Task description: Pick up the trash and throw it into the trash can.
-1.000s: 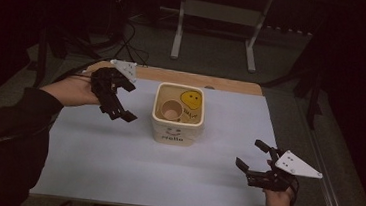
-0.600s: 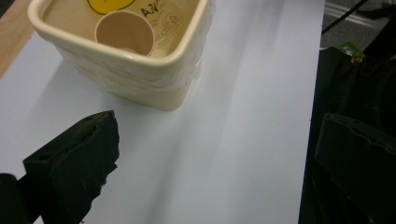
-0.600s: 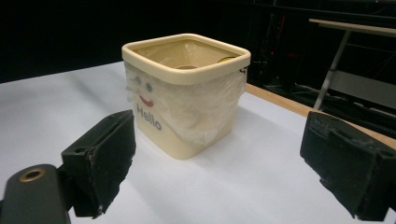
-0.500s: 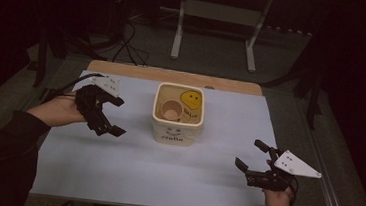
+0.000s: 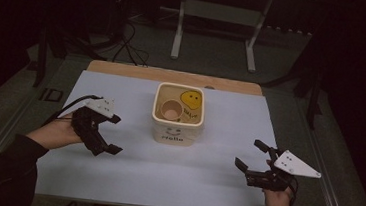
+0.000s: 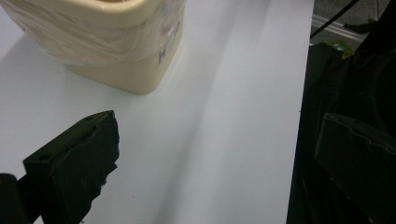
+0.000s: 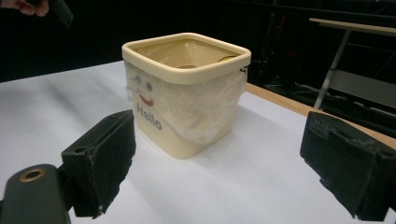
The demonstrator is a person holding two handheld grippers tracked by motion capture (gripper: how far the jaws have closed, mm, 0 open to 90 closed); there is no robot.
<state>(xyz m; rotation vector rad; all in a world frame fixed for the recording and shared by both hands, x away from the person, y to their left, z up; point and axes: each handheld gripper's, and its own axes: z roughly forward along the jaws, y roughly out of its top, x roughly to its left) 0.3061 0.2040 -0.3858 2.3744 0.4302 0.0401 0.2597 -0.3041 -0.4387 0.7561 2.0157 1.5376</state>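
Tub (image 5: 177, 118) sits mid-table on the white sheet (image 5: 129, 173), square and cream, "Hello" and a little face on the front. From the high view there's a pinkish cup (image 5: 171, 110) inside it and a yellow smiley thing (image 5: 191, 99) beside the cup. Left gripper (image 5: 103, 133) hangs off to the tub's left, well apart from it, jaws spread and nothing between them. Right gripper (image 5: 251, 161) is parked near the front right corner of the sheet, also spread and empty. My guess is both hands are held out wide so the tub stays clear in the middle.

Left gripper view: the two black jaws stand wide apart with bare sheet between, and the tub's lower corner (image 6: 121, 51) is up at the top left, so this one is aimed past it and not lined up for any grab.

Right gripper view: jaws are wide apart too, and the tub (image 7: 187, 93) sits right between them farther off, face side towards the camera, with what looks like clear plastic film over its walls. That one looks better placed to go for the tub if anything moves, though it isn't touching it.
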